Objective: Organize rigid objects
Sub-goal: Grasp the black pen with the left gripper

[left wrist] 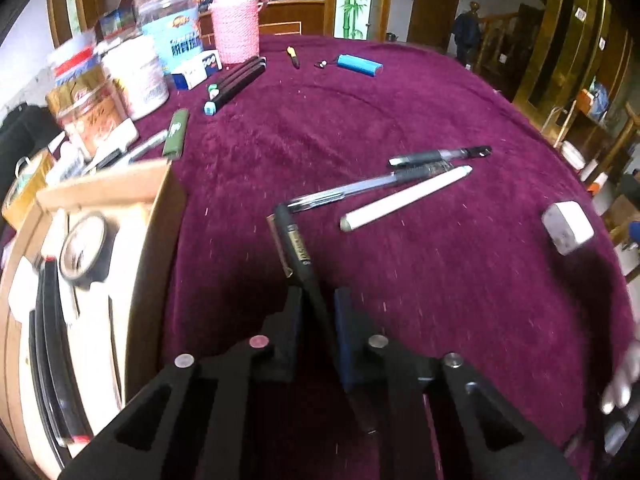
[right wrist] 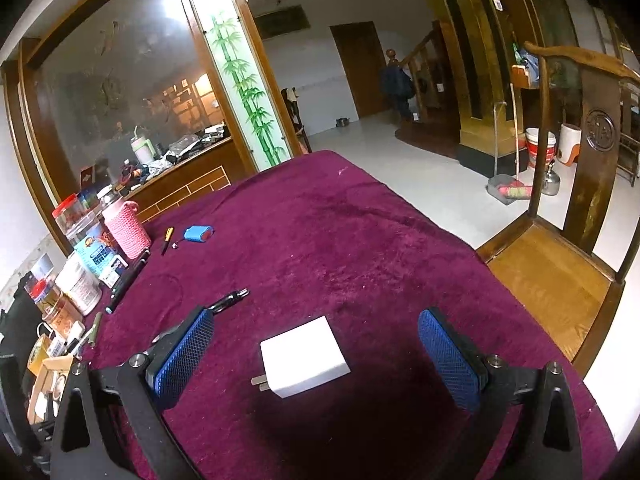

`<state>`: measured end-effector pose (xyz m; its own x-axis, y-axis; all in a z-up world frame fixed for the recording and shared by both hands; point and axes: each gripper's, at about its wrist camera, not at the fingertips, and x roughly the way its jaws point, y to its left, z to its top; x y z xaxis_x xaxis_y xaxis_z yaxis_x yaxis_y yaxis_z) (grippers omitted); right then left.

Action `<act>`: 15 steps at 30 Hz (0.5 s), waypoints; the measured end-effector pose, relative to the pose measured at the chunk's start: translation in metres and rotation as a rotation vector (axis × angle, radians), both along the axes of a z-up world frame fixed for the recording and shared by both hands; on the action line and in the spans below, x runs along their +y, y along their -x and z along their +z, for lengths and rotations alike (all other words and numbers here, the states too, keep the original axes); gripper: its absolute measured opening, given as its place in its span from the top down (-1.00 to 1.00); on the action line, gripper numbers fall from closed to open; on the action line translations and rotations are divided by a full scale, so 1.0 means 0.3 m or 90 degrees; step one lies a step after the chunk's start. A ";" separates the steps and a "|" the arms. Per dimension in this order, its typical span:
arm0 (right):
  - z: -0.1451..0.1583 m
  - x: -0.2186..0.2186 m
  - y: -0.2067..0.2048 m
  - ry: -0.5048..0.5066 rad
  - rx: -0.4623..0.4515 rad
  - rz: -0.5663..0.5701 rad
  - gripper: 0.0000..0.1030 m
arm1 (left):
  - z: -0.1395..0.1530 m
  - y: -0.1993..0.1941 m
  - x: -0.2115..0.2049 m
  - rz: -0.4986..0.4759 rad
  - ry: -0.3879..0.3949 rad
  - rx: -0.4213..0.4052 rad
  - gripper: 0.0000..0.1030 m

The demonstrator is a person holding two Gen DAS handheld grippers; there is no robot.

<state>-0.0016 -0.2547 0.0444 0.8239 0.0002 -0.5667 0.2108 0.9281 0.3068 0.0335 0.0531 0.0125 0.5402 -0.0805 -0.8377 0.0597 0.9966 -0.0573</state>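
My left gripper (left wrist: 320, 308) is shut on a black pen (left wrist: 298, 244) with a gold label, and the pen's far end sticks out over the purple cloth (left wrist: 400, 304). Beyond it lie a clear pen (left wrist: 352, 190), a white pen (left wrist: 404, 200) and a black gel pen (left wrist: 440, 156). A white plug charger (left wrist: 568, 228) sits at the right. In the right wrist view that charger (right wrist: 304, 356) lies flat on the cloth between the blue pads (right wrist: 184, 360) of my right gripper (right wrist: 316, 316), which is open and does not touch it.
A cardboard box (left wrist: 108, 188) at the left holds a tape roll (left wrist: 86, 248) and dark items. Jars (left wrist: 136, 76), a pink knitted bottle (left wrist: 236, 28), black markers (left wrist: 236, 84), a green case (left wrist: 176, 134) and a blue battery (left wrist: 360, 65) stand farther back. A wooden chair (right wrist: 552, 280) adjoins the table's right edge.
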 end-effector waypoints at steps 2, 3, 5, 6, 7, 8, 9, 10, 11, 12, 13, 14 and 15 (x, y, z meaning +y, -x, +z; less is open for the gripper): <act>-0.003 -0.002 0.000 -0.005 0.003 0.001 -0.99 | 0.006 0.046 0.010 -0.002 0.018 0.007 0.79; -0.006 -0.004 0.000 -0.008 0.004 0.001 -0.99 | 0.010 0.062 0.007 -0.004 0.025 0.007 0.79; -0.009 -0.003 -0.003 -0.011 0.010 0.002 -0.99 | 0.021 0.088 0.003 -0.003 0.032 0.002 0.78; -0.012 -0.002 -0.005 -0.013 0.013 0.004 -0.99 | 0.020 0.077 0.000 0.001 0.031 0.002 0.73; -0.012 -0.002 -0.006 -0.013 0.014 0.006 -0.99 | 0.018 0.064 -0.004 0.004 0.028 0.004 0.52; -0.012 -0.001 -0.005 -0.013 0.014 0.006 -0.99 | 0.012 0.047 -0.007 0.008 0.028 0.009 0.34; -0.012 -0.001 -0.005 -0.011 0.015 0.005 -0.99 | 0.003 0.026 -0.011 0.009 0.027 0.013 0.11; -0.013 -0.002 -0.006 -0.009 0.016 0.004 -0.99 | 0.002 0.016 -0.024 0.002 0.018 0.007 0.04; -0.014 -0.004 -0.006 -0.009 0.017 0.001 -0.99 | -0.003 0.010 -0.050 -0.006 -0.010 0.004 0.03; -0.015 -0.005 -0.009 -0.009 0.018 0.000 -0.99 | -0.007 0.009 -0.062 -0.012 -0.023 0.000 0.01; -0.016 -0.005 -0.011 -0.009 0.020 0.000 -0.99 | -0.011 0.012 -0.074 -0.016 -0.036 -0.008 0.01; -0.018 -0.005 -0.014 -0.009 0.023 0.000 -0.99 | -0.013 0.015 -0.074 -0.019 -0.036 -0.016 0.02; -0.020 -0.005 -0.016 -0.010 0.026 0.000 -0.99 | -0.013 0.018 -0.068 -0.020 -0.031 -0.021 0.13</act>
<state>0.0032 -0.2563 0.0384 0.8005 0.0094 -0.5993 0.2229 0.9235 0.3122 0.0281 0.0327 0.0086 0.5648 -0.0579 -0.8232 0.0926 0.9957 -0.0065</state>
